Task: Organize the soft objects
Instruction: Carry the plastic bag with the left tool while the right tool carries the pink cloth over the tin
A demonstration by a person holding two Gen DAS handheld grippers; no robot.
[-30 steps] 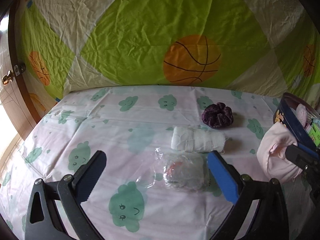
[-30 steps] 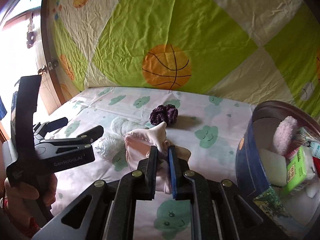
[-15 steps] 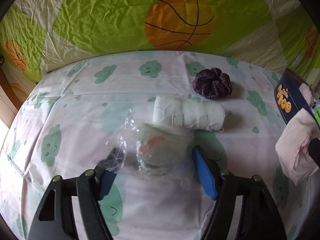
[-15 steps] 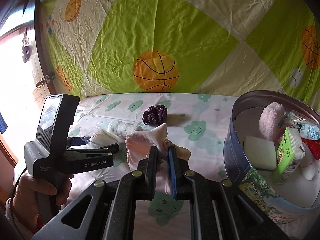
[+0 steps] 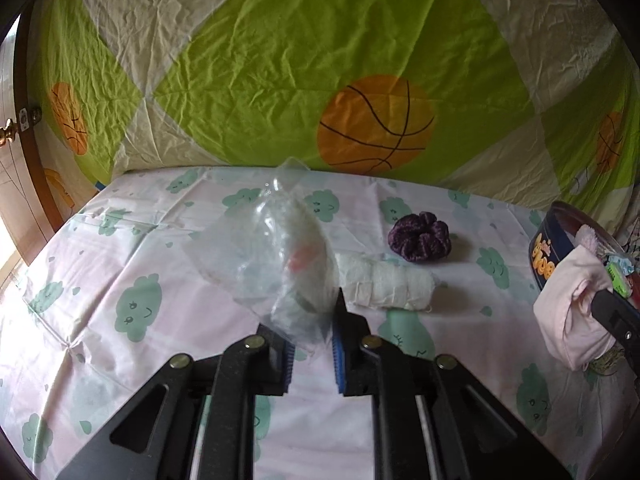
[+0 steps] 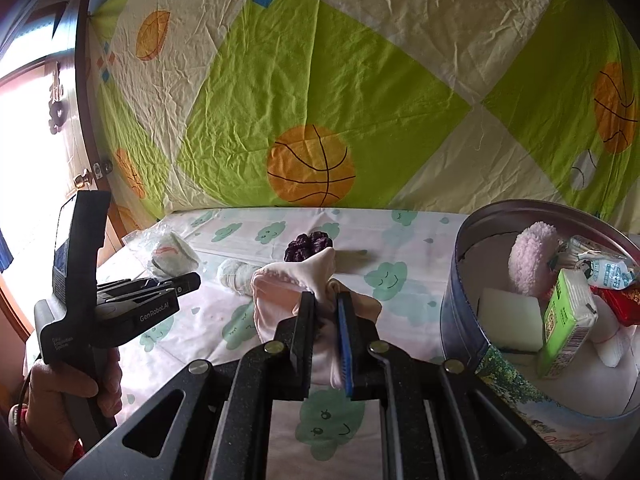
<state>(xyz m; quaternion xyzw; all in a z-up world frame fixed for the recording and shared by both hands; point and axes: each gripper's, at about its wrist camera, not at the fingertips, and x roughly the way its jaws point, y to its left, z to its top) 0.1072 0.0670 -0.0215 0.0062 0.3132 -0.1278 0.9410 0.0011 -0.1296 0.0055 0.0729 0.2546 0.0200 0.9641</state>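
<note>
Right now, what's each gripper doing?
Left gripper: closed on the plastic bag.
Right gripper: closed on the pink cloth.

Both wrist views low over the bedsheet point(image 5: 120, 264), facing the backdrop point(image 6: 360, 60), sharing purple scrunchie point(image 5: 419, 237).

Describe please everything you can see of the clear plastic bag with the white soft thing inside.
The clear crinkled plastic bag holds a white soft item with an orange-red mark. The left gripper is shut on the bag's lower end and holds it lifted off the cloud-print sheet, tilted, its loose top pointing up and away. In the left wrist view it overlaps the white rolled cloth behind; contact is unclear.
</note>
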